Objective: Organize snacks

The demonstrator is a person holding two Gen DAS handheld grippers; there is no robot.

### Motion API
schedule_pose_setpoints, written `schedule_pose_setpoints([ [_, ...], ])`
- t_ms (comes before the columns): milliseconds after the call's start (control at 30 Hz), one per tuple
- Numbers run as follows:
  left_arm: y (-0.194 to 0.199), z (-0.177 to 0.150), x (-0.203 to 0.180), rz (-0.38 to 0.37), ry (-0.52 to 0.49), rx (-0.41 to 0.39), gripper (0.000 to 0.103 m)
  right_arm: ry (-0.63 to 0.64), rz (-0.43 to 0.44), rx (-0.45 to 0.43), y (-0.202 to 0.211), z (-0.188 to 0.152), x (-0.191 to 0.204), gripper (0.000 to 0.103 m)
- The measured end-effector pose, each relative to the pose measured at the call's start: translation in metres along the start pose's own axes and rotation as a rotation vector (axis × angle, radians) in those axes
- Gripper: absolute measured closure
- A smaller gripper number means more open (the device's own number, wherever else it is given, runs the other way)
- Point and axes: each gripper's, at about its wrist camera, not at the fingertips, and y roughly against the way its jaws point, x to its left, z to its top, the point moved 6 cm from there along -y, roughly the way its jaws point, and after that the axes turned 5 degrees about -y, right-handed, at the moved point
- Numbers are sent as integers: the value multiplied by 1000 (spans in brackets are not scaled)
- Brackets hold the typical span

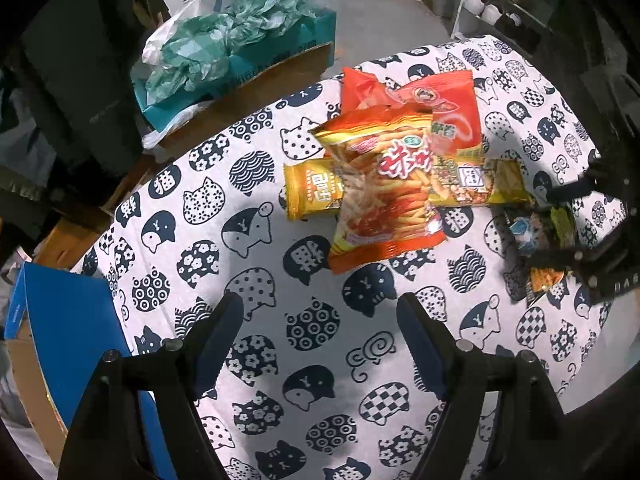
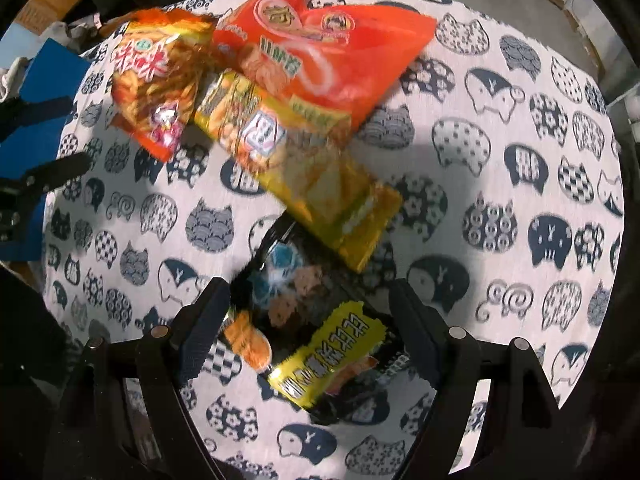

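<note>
L tongs: spread, over bare worktop, nr front edge.
R tongs: spread, straddling dark snack pack.
Snack pile: mid-worktop, cloth free all round.

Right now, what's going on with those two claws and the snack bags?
Left gripper open, empty. Right gripper open, straddling dark snack packet, not gripped. Yellow bag overlaps packet's far end.

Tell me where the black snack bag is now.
In the right wrist view, the black snack bag lies on the cat-print tablecloth between the open jaws of the right gripper, just below the yellow snack bag.
</note>
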Motion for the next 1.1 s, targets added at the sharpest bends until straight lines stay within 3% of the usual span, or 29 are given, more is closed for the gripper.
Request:
schedule_pose_setpoints([
  [233, 2, 0, -11, -11, -1, -1, 22, 41, -30, 14, -6, -36, 3, 22],
  [500, -6, -7, -18, 2, -13, 20, 22, 54, -14, -22, 0, -51, 19, 22],
  [800, -16, -11, -16, -2, 4, 43, 22, 124, -115, 43, -30, -69, 32, 22],
  [867, -15, -8, -14, -16, 20, 40, 22, 97, -123, 36, -30, -69, 29, 30],
  [933, -15, -5, -13, -32, 37, 35, 22, 75, -117, 27, -27, -67, 27, 45],
  [1100, -12, 4, -12, -92, 93, 23, 22, 20, -121, -3, -10, -66, 16, 45],
])
